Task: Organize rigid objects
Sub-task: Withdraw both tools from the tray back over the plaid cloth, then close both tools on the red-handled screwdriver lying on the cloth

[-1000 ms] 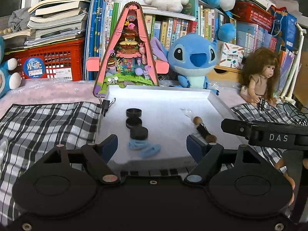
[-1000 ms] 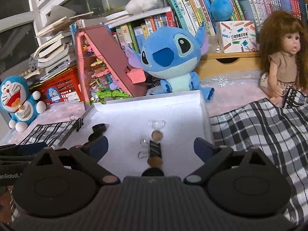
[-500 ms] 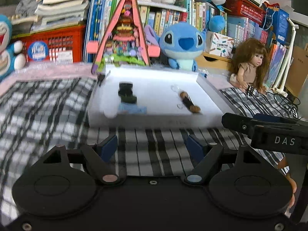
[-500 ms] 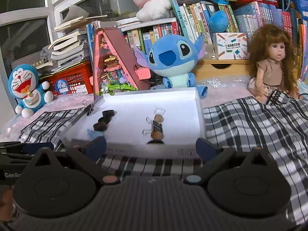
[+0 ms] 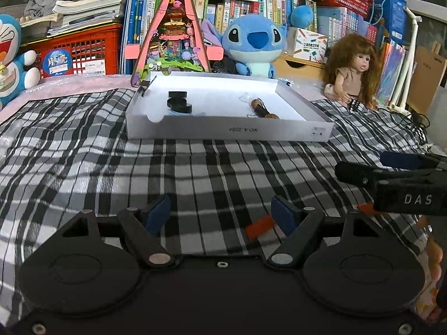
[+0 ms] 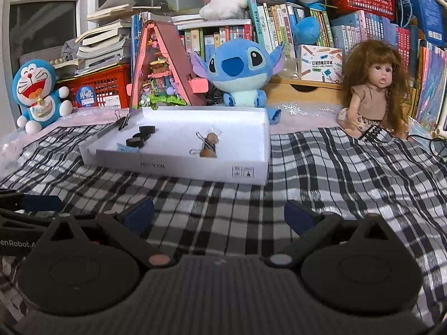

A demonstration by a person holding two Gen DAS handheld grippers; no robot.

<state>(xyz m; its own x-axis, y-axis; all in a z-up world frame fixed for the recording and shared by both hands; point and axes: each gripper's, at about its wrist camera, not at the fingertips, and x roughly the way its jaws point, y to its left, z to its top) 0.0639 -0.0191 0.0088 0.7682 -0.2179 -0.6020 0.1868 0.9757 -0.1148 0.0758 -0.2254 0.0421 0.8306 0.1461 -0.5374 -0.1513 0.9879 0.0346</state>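
Both fingers (image 5: pixel 282 213) retreated; white tray (image 5: pixel 223 131) well ahead.

A black-and-white checked cloth (image 6: pixel 321 173) covers the surface, rumpled into soft folds, with a pale pink cover (image 5: pixel 69 86) showing past its far edge. Directly on the cloth sits a shallow white box (image 6: pixel 195 167), printing on its near wall, and well to the right of it a long-haired doll (image 6: pixel 374 97) sits at the cloth's far edge. A small orange strip (image 5: pixel 259 226) lies on the near cloth.
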